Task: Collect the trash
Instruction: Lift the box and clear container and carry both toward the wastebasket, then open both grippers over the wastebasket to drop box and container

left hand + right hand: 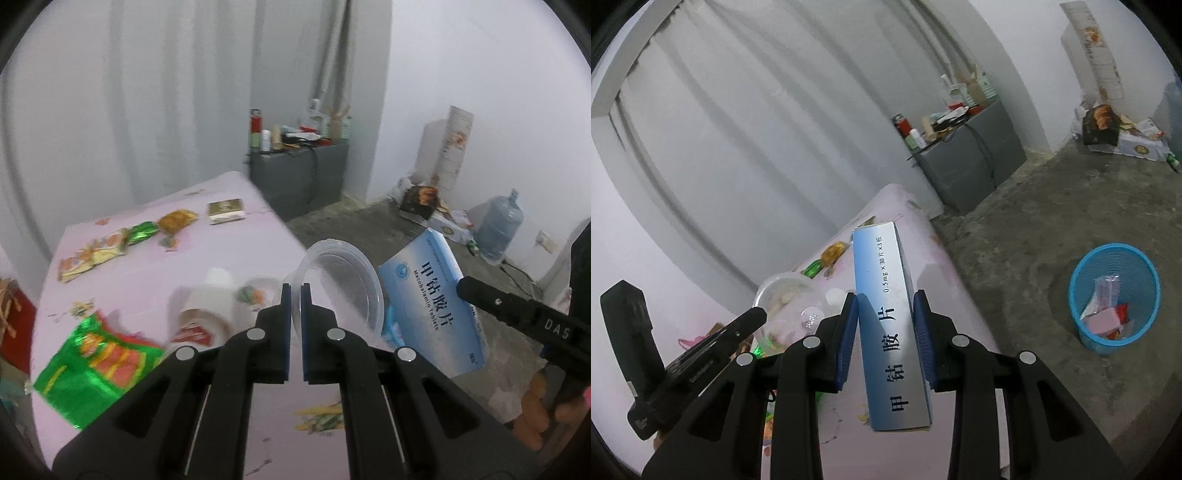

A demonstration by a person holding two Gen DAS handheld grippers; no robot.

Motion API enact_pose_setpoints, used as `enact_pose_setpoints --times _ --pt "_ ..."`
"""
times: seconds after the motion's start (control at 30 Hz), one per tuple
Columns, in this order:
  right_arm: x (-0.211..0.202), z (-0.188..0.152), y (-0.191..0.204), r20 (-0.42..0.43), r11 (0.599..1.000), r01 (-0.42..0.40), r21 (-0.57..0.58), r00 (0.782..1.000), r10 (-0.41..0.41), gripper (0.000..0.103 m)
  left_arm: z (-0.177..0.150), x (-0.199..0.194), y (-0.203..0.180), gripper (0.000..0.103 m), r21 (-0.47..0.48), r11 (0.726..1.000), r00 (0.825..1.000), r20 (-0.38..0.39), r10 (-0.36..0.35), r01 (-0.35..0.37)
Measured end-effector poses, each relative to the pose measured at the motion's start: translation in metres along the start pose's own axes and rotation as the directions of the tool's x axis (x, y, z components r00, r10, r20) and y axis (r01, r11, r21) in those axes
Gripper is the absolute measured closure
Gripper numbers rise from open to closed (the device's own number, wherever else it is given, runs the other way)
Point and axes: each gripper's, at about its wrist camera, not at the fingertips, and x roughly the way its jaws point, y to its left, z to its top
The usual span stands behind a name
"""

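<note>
Down at the lower right of the right wrist view, on the bare concrete floor, stood the blue mesh bin (1113, 295), already holding a few scraps, and everything seemed to turn on where it lay from the two loads. The right gripper (886, 332) was clamped on a blue-and-white medicine box (890, 332), its pads pressed against the two long narrow sides. The box's long axis ran straight out along the fingers, from near the bottom of the frame up toward the middle, so it stuck well past the fingertips. The bin lay off to the right of that line and lower, well apart from the box, with the edge of the pink table (945, 280) between them.

The left gripper (295, 295) was nearly closed, its pads pinching the thin rim of a clear plastic tub (343, 284), which hung with its open mouth turned toward the camera at frame centre. In that view the medicine box sat just right of the tub, and the bin did not show at all. Wrappers and a tipped paper cup (207, 310) were lying on the table at the left of the frame.

By my judgement the right hand was the nearer to the bin, and would need to swing right and tip the box end-down over the opening before letting go.
</note>
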Motion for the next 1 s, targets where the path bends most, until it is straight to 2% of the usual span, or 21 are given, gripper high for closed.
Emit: enact_pose_setpoints --times 0.1,0.17,0.27,0.37,0.47,0.5,0.57,0.63,0.73,0.8,0.83,0.87,0.9,0.93,1.0 --pt "-0.015 0.010 -0.025 0.027 0.999 0.041 0.026 0.999 -0.042 0.072 0.008 0.018 -0.024 0.100 0.025 0.998 0.998 -0.017 -0.053 0.054" --pt "-0.028 0.019 -0.047 0.061 0.992 0.119 0.035 0.991 -0.121 0.072 0.013 0.032 -0.041 0.100 0.050 0.995 0.996 -0.036 -0.086 0.088" --pt "-0.041 0.030 -0.081 0.089 0.979 0.187 0.085 0.977 -0.194 0.072 0.020 0.063 -0.072 0.100 0.079 0.984 0.985 -0.088 -0.151 0.158" --pt "-0.049 0.038 -0.128 0.092 0.951 0.272 0.149 0.954 -0.287 0.072 0.024 0.102 -0.108 0.100 0.094 0.964 0.957 -0.177 -0.228 0.247" --pt "-0.043 0.044 -0.172 0.067 0.923 0.325 0.205 0.937 -0.344 0.072 0.021 0.151 -0.147 0.100 0.103 0.939 0.911 -0.298 -0.285 0.327" --pt "-0.039 0.045 -0.182 0.055 0.915 0.338 0.219 0.932 -0.357 0.072 0.020 0.162 -0.155 0.100 0.104 0.936 0.901 -0.325 -0.289 0.337" --pt "-0.031 0.047 -0.204 0.032 0.900 0.359 0.245 0.925 -0.378 0.072 0.013 0.200 -0.179 0.100 0.088 0.928 0.864 -0.405 -0.299 0.363" --pt "-0.016 0.053 -0.226 0.003 0.890 0.369 0.268 0.923 -0.384 0.072 0.007 0.229 -0.196 0.100 0.072 0.927 0.840 -0.455 -0.297 0.367" --pt "0.003 0.060 -0.251 -0.032 0.871 0.409 0.273 0.909 -0.416 0.072 -0.002 0.262 -0.216 0.100 0.070 0.929 0.820 -0.497 -0.283 0.363" --pt "0.015 0.067 -0.269 -0.038 0.852 0.441 0.283 0.893 -0.449 0.072 -0.006 0.285 -0.231 0.100 0.085 0.927 0.814 -0.512 -0.274 0.366" --pt "0.022 0.070 -0.280 -0.036 0.840 0.459 0.288 0.882 -0.470 0.072 -0.008 0.295 -0.235 0.094 0.088 0.926 0.810 -0.521 -0.271 0.366" --pt "0.031 0.071 -0.292 -0.038 0.829 0.478 0.290 0.872 -0.489 0.067 -0.011 0.306 -0.241 0.084 0.085 0.927 0.801 -0.536 -0.267 0.366" --pt "0.038 0.071 -0.304 -0.052 0.814 0.501 0.294 0.859 -0.510 0.059 -0.013 0.317 -0.246 0.053 0.083 0.930 0.796 -0.549 -0.257 0.358" --pt "0.047 0.068 -0.319 -0.077 0.795 0.525 0.304 0.845 -0.529 0.043 -0.014 0.324 -0.250 0.039 0.087 0.936 0.800 -0.549 -0.242 0.342" --pt "0.059 0.060 -0.342 -0.146 0.765 0.556 0.325 0.829 -0.540 0.041 -0.016 0.330 -0.253 0.039 0.099 0.940 0.814 -0.535 -0.226 0.326"
